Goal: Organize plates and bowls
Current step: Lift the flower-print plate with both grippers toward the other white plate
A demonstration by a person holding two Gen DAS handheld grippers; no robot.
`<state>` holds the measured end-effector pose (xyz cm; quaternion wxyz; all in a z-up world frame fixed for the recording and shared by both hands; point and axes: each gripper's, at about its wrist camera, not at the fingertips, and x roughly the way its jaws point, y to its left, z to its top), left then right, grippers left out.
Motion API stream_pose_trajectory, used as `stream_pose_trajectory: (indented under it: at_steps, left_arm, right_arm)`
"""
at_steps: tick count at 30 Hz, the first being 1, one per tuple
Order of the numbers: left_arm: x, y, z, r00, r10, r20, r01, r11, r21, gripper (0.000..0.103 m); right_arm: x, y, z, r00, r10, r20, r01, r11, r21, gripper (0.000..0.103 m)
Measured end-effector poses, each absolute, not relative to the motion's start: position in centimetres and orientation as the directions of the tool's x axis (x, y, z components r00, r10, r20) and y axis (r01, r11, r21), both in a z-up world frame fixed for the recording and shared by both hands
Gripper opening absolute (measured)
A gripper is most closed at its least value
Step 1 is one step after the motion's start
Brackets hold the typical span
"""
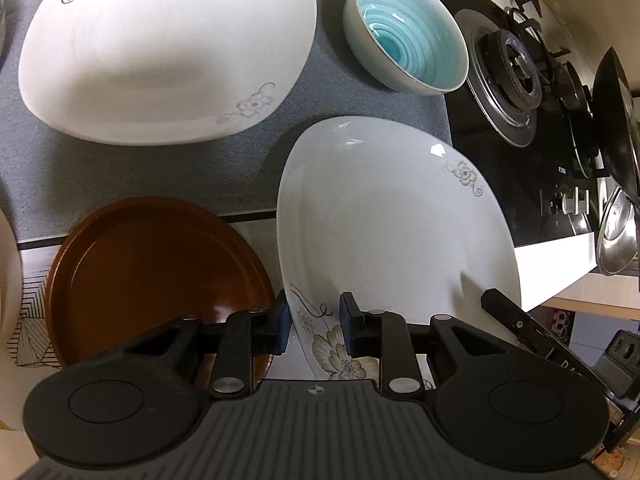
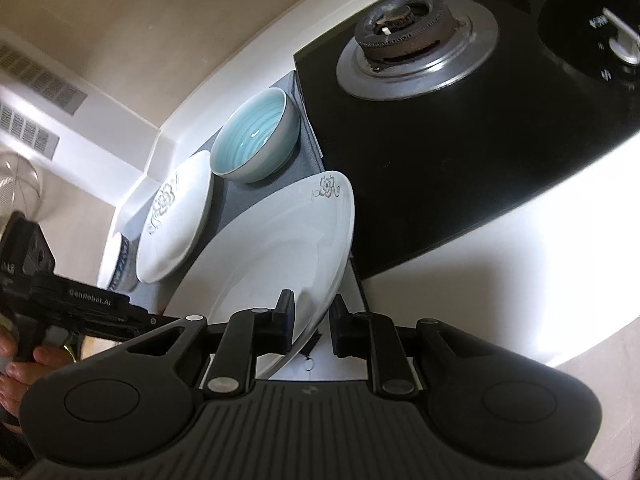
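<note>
1. Plates and bowls sit on a grey cloth mat (image 1: 120,168) beside a black glass gas stove (image 1: 520,168).
2. One big white square plate with grey flower prints (image 1: 384,216) is tilted up off the mat, near the stove.
3. The left gripper (image 1: 313,326) has its blue pads on each side of this plate's near edge, right by a painted flower. The gap is small, but I cannot tell if the pads squeeze the plate.
4. The right gripper (image 2: 312,330) is around the plate's thin edge too, on the stove side. Its pads stand close together with the edge between them. I cannot tell if both pads touch it.
5. A second white square plate with flower prints (image 1: 160,52) lies flat on the mat, far and to the left.
6. A small round bowl, blue inside and pale grey outside (image 1: 406,32), stands on the far part of the mat, just beside the stove.
7. A round brown plate (image 1: 152,276) is near and to the left, just beside the tilted white plate.
8. A person's hand (image 2: 24,364) holds the left gripper's handle, seen at the left edge of the right camera view.
</note>
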<state>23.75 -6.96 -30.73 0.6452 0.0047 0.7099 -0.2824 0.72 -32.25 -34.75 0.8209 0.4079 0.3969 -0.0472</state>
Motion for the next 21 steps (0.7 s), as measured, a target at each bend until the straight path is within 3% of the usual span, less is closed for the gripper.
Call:
stream_pose_trajectory:
  at_steps: [21]
  left_arm:
    - [24.3,-3.8,-27.4,-0.083,-0.428,-0.900,0.347,0.834,-0.429,0.027]
  right_arm:
    - [3.0,-30.1,-31.1,0.698,0.252,-0.671,0.322,0.726,0.607,0.020]
